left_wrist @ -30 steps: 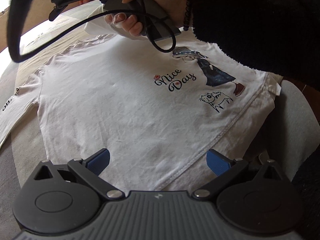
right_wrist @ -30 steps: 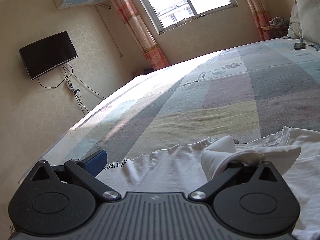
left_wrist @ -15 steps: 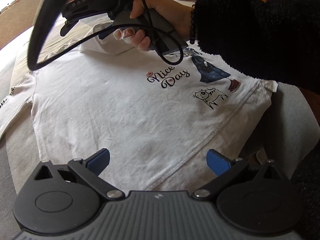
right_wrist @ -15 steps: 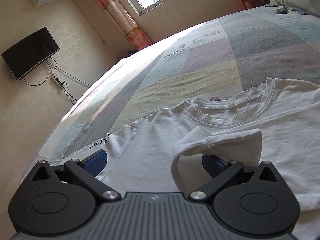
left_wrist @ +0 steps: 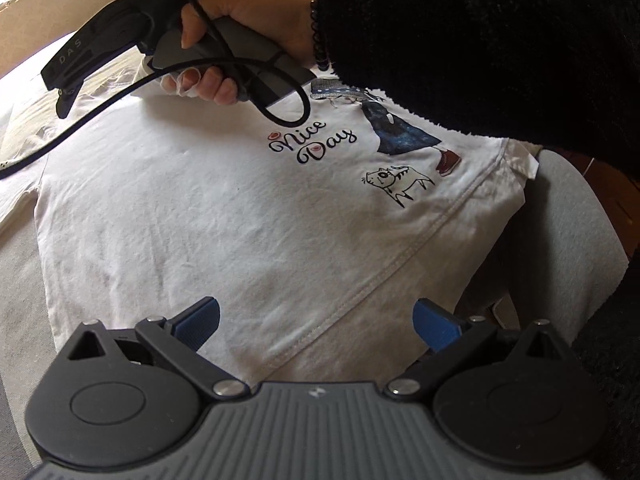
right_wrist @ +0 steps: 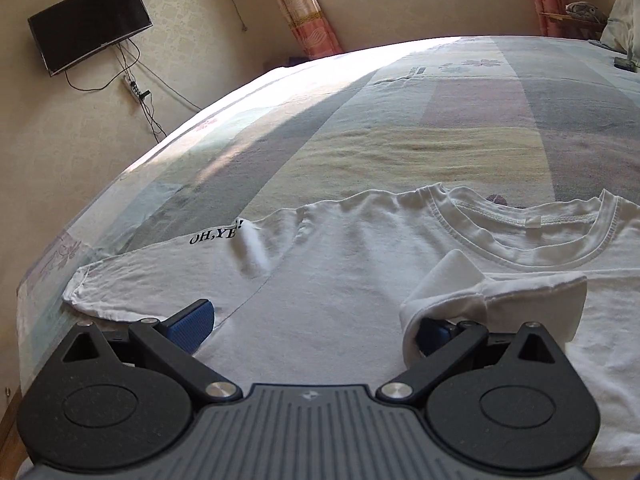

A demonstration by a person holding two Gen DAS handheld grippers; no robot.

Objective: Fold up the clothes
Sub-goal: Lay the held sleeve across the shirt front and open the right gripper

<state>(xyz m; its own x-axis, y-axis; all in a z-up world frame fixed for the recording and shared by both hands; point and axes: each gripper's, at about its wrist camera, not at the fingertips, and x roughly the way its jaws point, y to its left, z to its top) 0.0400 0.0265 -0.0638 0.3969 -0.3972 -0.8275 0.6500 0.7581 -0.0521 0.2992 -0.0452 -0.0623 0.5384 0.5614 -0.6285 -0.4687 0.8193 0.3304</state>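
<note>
- A white shirt (left_wrist: pixel 224 216) lies front up on the bed (right_wrist: pixel 420 120), print showing, "Nice Day" (left_wrist: pixel 310 144) in the middle of the chest.
- The left gripper (left_wrist: pixel 316 320) hangs over the shirt's hem, jaws wide apart, nothing between them.
- Across the shirt from the hem, toward the collar, the person's hand (left_wrist: pixel 240 40) carries the right gripper (right_wrist: pixel 316 328) low over the cloth.
- In the right wrist view those jaws stand open too; a white cuff (right_wrist: pixel 492 300) is draped over the right-hand finger, not pinched.
- That cuff belongs to a sleeve already laid across the chest, just below the collar (right_wrist: pixel 524 232).
- The other sleeve (right_wrist: pixel 160 272) runs out flat from the shirt's far side, lettered "OH,YE", not yet folded.
- Handling, as a judgement: thin, light cotton, limp, no stiffness at all; it will sag and crease wherever it is lifted and will not hold a shape by itself.
- It looks grippy rather than slick on the woven bedcover, so dragging may bunch it; lifting clear should be safer.
- Best holds look like the stitched edges: hem corners, cuff, shoulder seam beside the collar. These are thicker and less likely to slip from the pads.
- A risk: the draped cuff could snag on the right finger and pull the laid sleeve out of place.
</note>
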